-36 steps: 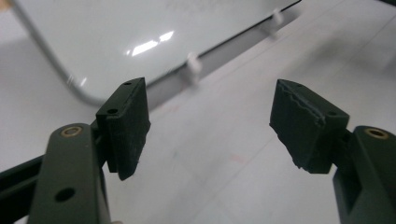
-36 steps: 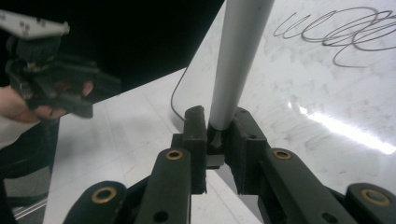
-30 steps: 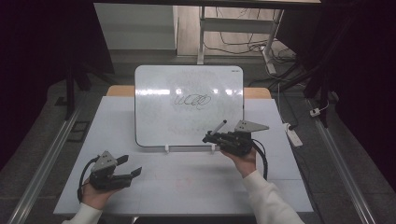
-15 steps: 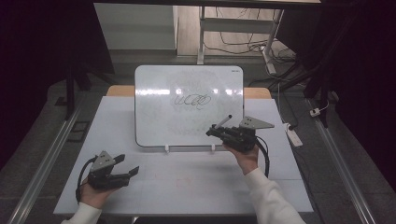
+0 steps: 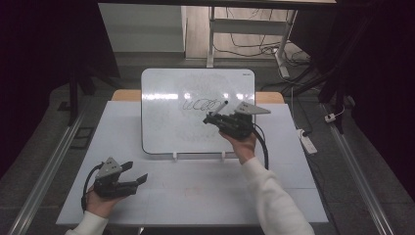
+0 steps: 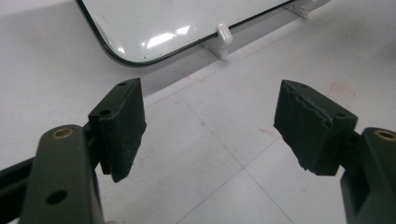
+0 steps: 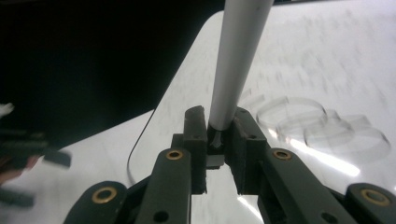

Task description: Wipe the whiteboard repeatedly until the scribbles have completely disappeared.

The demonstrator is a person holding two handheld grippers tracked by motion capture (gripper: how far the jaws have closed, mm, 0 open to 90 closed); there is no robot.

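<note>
A dim lab or office test bay; a white desk (image 5: 195, 196) carries a propped whiteboard (image 5: 161, 122) on small clips; metal floor rails (image 5: 44, 181) flank it; cables (image 5: 254, 46) sprawl over the grey floor behind, beside a power strip (image 5: 307, 142) and the legs of a second table (image 5: 211, 34).

Nothing here reads as proper words. The whiteboard (image 5: 195, 115) carries a looping dark scribble (image 5: 200, 104), and a small mark at its top right corner may be a brand, too tiny to read.
</note>
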